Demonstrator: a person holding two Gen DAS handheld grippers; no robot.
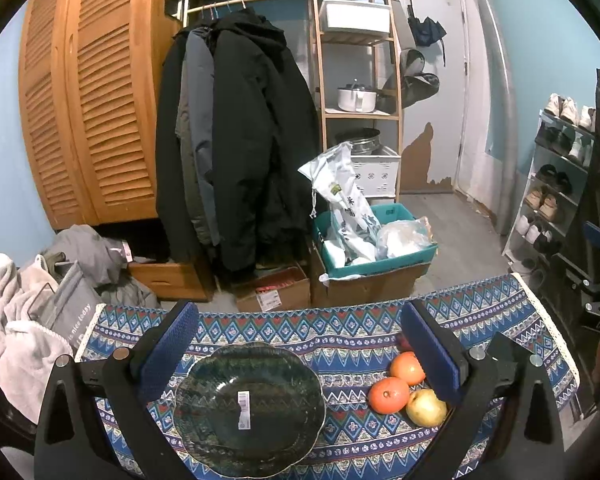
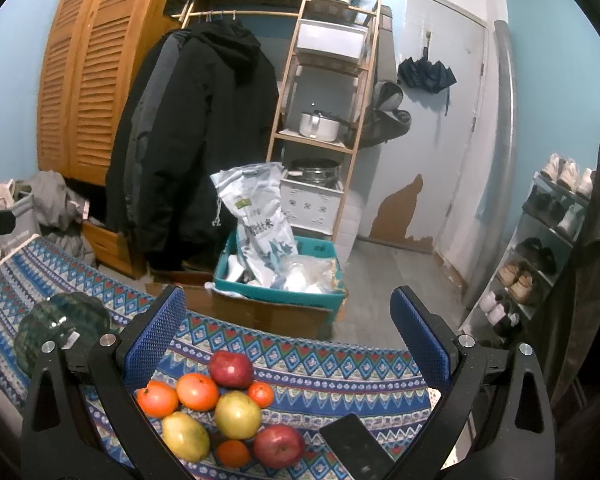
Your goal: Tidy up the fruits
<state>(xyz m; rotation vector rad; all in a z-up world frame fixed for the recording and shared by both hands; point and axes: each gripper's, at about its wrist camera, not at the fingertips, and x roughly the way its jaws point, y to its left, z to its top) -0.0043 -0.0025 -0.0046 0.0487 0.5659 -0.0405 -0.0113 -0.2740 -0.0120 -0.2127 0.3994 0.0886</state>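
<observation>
On bench (image 1: 500,312) with blue patterned cloth: dark green glass plate (image 1: 248,408), scalloped rim, white barcode sticker (image 1: 243,408) in its middle, nothing else on it. Just right of plate, apart from it: pile of fruits (image 2: 224,412), all touching or nearly touching one another. Within pile, seen from right wrist view: two red apples (image 2: 231,369), one at far side and one at near side; two yellow-green fruits (image 2: 238,414), kind cannot be told; two larger orange fruits (image 2: 198,391) at left part; two small tangerines (image 2: 261,394). Near pile, to its right: black phone (image 2: 354,448), lying flat on cloth. Above plate: left hand-held gripper (image 1: 300,344), blue pads wide apart, holding nothing, plate between its two fingers in view. Above fruit pile: right hand-held gripper (image 2: 288,332), also spread wide, grasping nothing, not touching any fruit. Beyond bench, on floor: teal crate (image 2: 320,300) with white bags, standing on cardboard box (image 1: 364,284); behind it, black coats (image 1: 252,128) on rail and wooden shelf (image 1: 360,112) with white pot (image 1: 356,98).
</observation>
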